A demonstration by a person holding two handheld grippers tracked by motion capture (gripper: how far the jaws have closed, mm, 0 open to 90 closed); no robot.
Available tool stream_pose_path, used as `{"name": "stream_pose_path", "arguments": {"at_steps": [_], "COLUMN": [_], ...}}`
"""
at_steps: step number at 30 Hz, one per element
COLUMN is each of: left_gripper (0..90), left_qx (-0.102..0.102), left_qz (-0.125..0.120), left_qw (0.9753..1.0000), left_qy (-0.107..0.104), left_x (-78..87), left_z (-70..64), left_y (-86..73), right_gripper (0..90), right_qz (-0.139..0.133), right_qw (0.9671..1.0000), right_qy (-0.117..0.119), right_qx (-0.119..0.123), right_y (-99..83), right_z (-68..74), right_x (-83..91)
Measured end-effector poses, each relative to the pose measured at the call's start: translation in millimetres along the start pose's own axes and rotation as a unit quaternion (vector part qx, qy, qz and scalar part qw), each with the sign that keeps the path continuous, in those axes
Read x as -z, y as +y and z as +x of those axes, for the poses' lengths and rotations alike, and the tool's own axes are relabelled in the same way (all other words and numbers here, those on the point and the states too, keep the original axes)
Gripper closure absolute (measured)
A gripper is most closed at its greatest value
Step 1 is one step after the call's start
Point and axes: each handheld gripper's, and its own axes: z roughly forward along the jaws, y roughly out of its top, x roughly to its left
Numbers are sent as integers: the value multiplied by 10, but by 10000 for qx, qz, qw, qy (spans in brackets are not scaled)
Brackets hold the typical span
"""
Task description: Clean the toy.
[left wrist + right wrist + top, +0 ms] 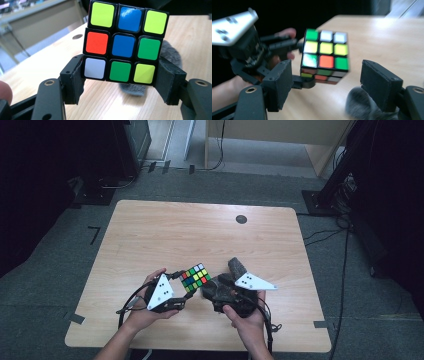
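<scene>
Rubik's cube (123, 42) being held clamped above the desk's (150, 235) near edge by the left hand-held gripper (122, 82), the right hand-held gripper (327, 85), jaws apart, approaching, its grasp not yet made.

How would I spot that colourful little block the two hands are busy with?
Look at the near edge of the wooden table, between the person's two hands. The puzzle cube sits clamped in the left claw, raised off the wood. Its bright squares in a black grid set it apart from the dark claws beside it.

High view: overhead, facing far across worktop (150, 230). Gripper views: close, opposed; all three share cube (195, 277).
</scene>
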Motion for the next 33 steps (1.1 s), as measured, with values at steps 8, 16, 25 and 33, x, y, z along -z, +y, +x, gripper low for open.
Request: {"name": "stream_pose_path", "arguments": {"at_steps": [8,16,25,33], "left_gripper": [331,331,331,331], "left_qx": [809,822,869,926], "left_qz": [55,183,83,88], "left_qw": [9966,9962,9959,9955], "left_qy": [110,202,222,160], "left_x": [61,49,89,75], "left_z": [182,180,213,207], "left_y": [11,34,55,53], "right_gripper": [352,482,443,216], "right_qz": [501,1250,1301,1182], "right_qw": [9803,9696,9767,9705], "right_qy": [-1599,-1905,-1422,-1687], "right_qx": [1044,886,950,1250], "right_y": [-218,-463,-451,-493], "right_z": [-206,-513,-459,-571], "right_x": [-134,-305,-196,-306]}}
